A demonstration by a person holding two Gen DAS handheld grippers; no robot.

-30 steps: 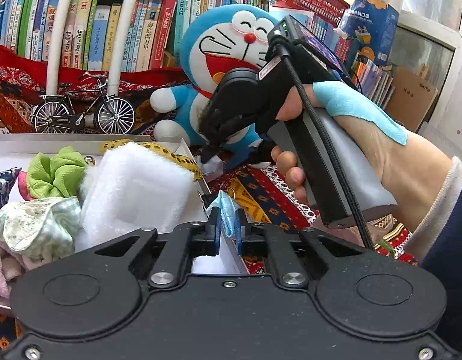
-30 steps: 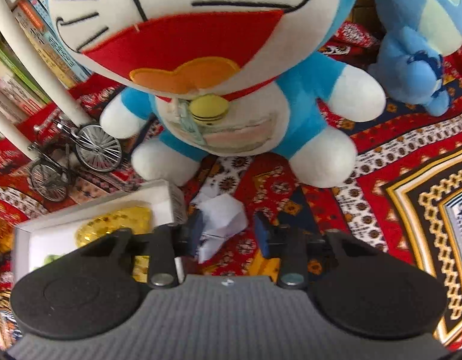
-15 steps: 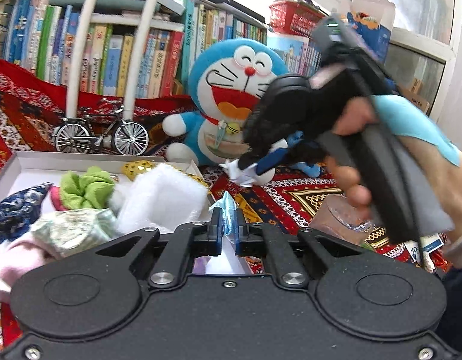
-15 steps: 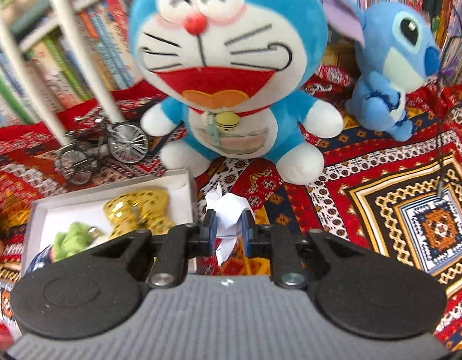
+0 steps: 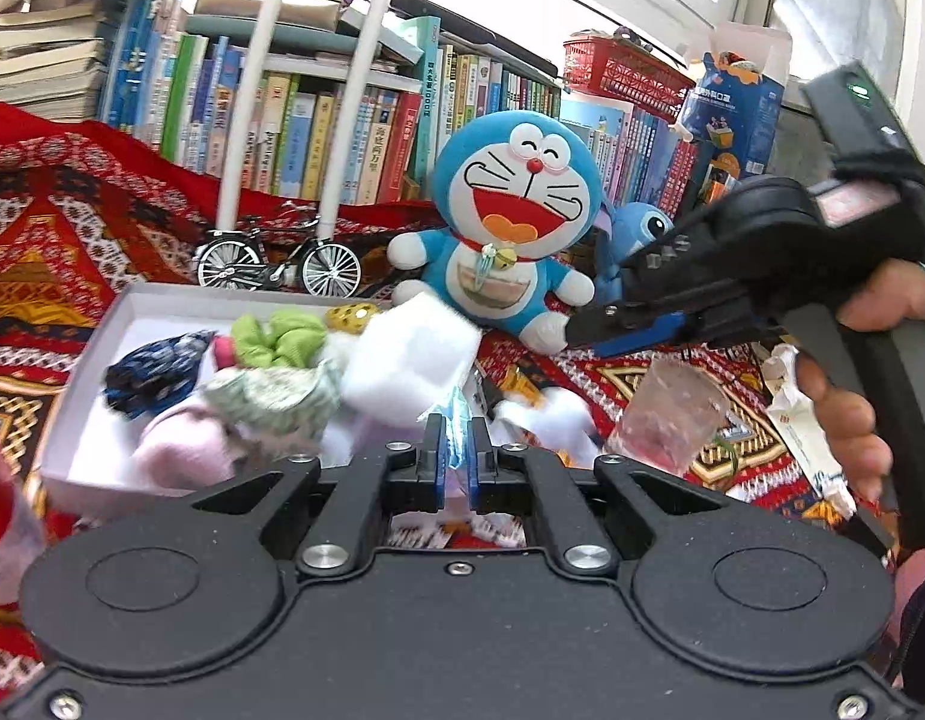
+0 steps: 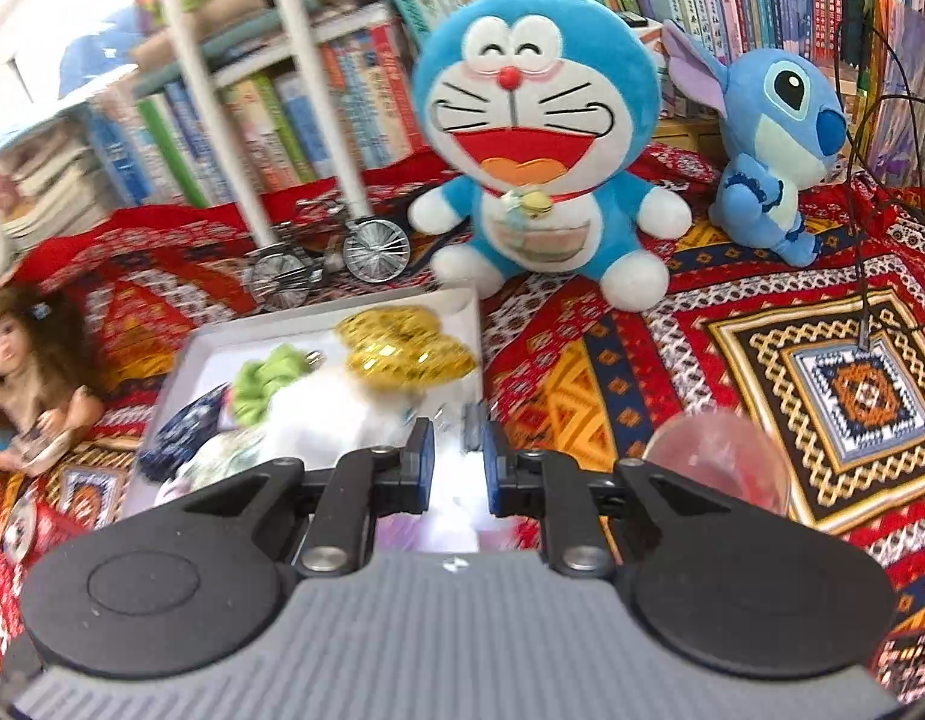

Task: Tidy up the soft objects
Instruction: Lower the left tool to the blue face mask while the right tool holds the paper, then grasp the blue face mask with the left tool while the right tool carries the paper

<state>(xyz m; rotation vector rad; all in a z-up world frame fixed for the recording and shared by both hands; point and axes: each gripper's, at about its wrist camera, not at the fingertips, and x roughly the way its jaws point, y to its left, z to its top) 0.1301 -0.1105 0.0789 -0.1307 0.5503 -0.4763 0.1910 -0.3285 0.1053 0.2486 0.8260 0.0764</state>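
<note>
Light-blue cloth (image 5: pixel 457 420) pinched between left tongs (image 5: pixel 456 450).

A white box (image 5: pixel 81 372) on the patterned cloth holds heaped soft things: green scrunchie (image 5: pixel 276 339), white fluffy pad (image 5: pixel 411 363), gold bow (image 6: pixel 402 348).

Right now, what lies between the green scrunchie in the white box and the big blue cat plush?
A shiny gold bow in the white box's far corner, clearest in the right wrist view, lies between green scrunchie and plush.
</note>
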